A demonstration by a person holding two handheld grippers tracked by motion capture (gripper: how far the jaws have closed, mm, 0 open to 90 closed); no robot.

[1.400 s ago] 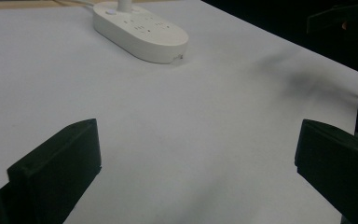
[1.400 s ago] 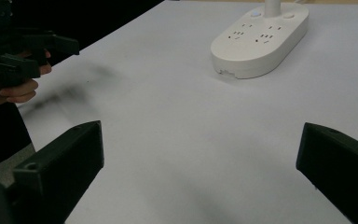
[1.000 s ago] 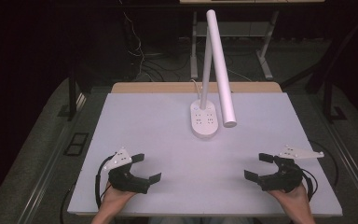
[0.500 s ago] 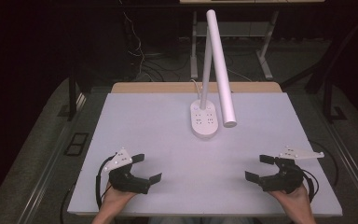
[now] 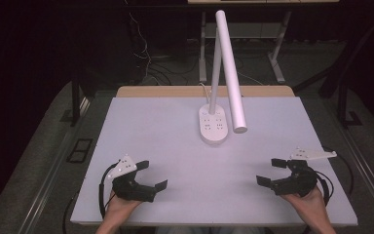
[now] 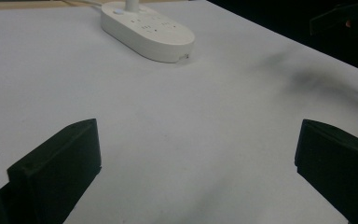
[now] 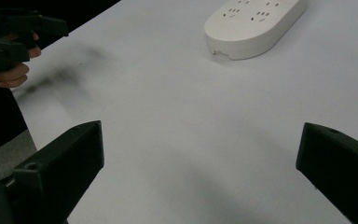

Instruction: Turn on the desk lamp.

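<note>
The left gripper (image 5: 152, 174) sits near the front left of the white table (image 5: 156, 126), held in the person's left hand (image 5: 121, 207). Its jaws stand wide apart with nothing between them; in the left gripper view both black jaws rise from the bottom corners over bare tabletop. A grey three-cornered plate (image 5: 122, 165) tops this gripper, and a black cable (image 5: 102, 187) loops from it at the left.

The right gripper (image 5: 271, 171) sits near the front right of the table, held in the person's right hand (image 5: 308, 202). Its jaws are likewise spread wide and grip nothing; the right gripper view shows them apart over bare tabletop. Both grippers point inward and forward, well apart from one another.

The desk lamp (image 5: 226, 63) stands at the rear centre of the table, well apart from both grippers and roughly midway between them. Its oval white base (image 5: 213, 126) lies flat on the tabletop and carries socket openings on its upper face. A thin upright post rises from the rear of the base, and the long white tubular lamp head slopes down from the top, its lower end ending above the right side of the base. In the left gripper view the base (image 6: 147, 29) appears at the top, ahead of the jaws; in the right gripper view the base (image 7: 254, 22) appears at the top right.
</note>
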